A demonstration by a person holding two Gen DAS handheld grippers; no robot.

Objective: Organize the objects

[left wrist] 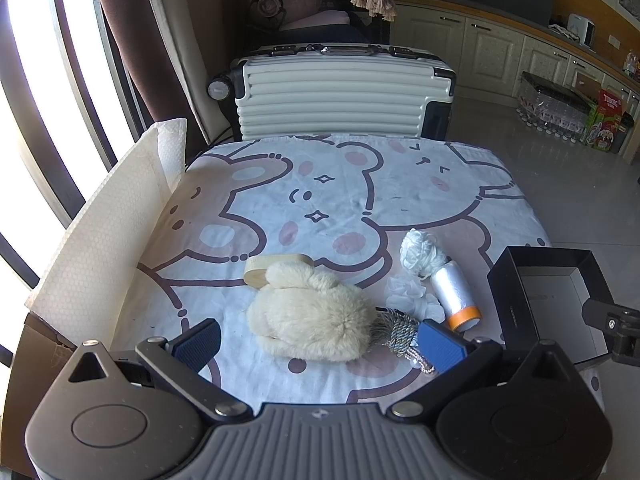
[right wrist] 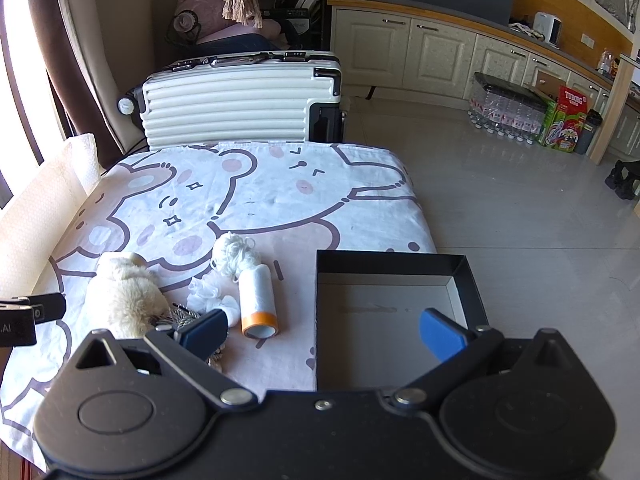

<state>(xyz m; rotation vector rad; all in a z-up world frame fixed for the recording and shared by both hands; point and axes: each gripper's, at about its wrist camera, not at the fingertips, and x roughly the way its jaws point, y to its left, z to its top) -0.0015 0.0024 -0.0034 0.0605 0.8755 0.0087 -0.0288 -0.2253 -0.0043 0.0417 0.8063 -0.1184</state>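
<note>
- Cotton cloth (left wrist: 340, 200) printed with pink-cheeked cartoon bears covers the table; it is creased, with faint dark marks near its middle.
- White honeycomb-textured sheet (left wrist: 104, 232) stands upright along the table edge at 9 o'clock in the left wrist view, beside the window and a brown curtain (left wrist: 132, 40).
- White ribbed suitcase (left wrist: 344, 92) lies on its side just beyond the far edge at 12 o'clock.
- Cream cabinets (right wrist: 432, 52) under a wooden counter run from 1 to 3 o'clock; packed bottles (right wrist: 508, 108) and a red-and-green carton (right wrist: 564, 120) sit on the grey tiled floor before them.
- Black box (right wrist: 390, 262), open-topped with a pale interior, sits at the table's near right corner, nothing visible inside.
- Cream plush toy (left wrist: 312, 316) lies near the front edge, touching a wooden block (left wrist: 276, 270) at its 11 o'clock.
- Grey twisted cord (left wrist: 396, 334) lies against the plush at its 3 o'clock.
- White yarn ball (left wrist: 422, 250), white ruffled fabric (left wrist: 412, 296) and a plastic-film roll (left wrist: 456, 292) with an orange end lie clustered between plush and box.
- Left gripper (left wrist: 320, 344) is held level above the near edge, jaws spread wide to either side of the plush, gripping nothing.
- Right gripper (right wrist: 324, 332) is held level over the box's near-left corner, jaws spread wide and empty; one blue pad (right wrist: 440, 334) is over the box interior.
</note>
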